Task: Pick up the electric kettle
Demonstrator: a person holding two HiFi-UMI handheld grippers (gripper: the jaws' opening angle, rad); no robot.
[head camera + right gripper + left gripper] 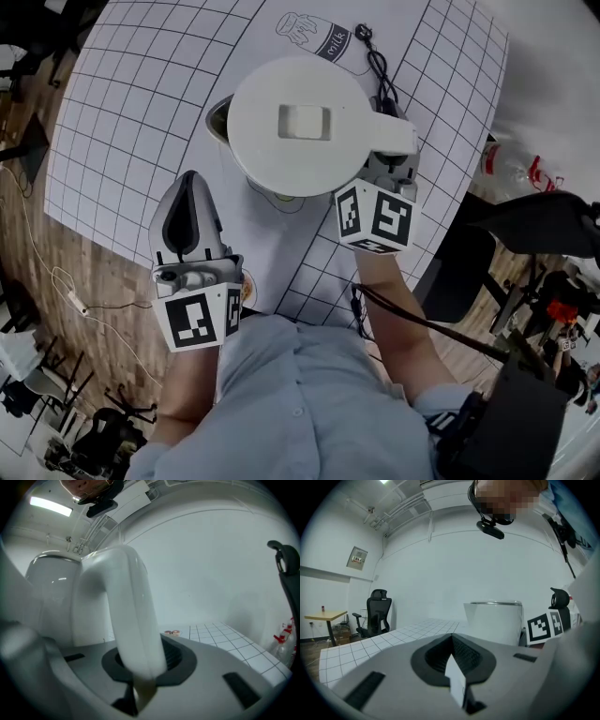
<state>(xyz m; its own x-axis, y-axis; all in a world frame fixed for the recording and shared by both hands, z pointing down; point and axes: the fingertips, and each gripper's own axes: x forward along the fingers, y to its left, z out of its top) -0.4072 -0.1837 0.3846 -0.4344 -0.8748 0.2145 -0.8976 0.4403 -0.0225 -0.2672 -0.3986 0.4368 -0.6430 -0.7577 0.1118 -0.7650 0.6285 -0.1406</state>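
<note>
The white electric kettle (298, 127) shows from above in the head view, over the white gridded mat (141, 94). Its handle (394, 139) points toward my right gripper (392, 164), which is shut on it. In the right gripper view the curved white handle (131, 616) runs down between the jaws of the right gripper (140, 667), with the kettle body (47, 597) at the left. My left gripper (190, 183) lies low at the kettle's left, shut and holding nothing. In the left gripper view the left gripper (452, 641) points past the kettle (494, 620).
A black power cord (375, 66) and a printed milk bottle picture (317, 37) lie on the mat beyond the kettle. A clear plastic bottle (511, 169) and a dark chair (544, 225) sit off the table's right edge. An office chair (375, 613) and a small table (326, 617) stand farther off.
</note>
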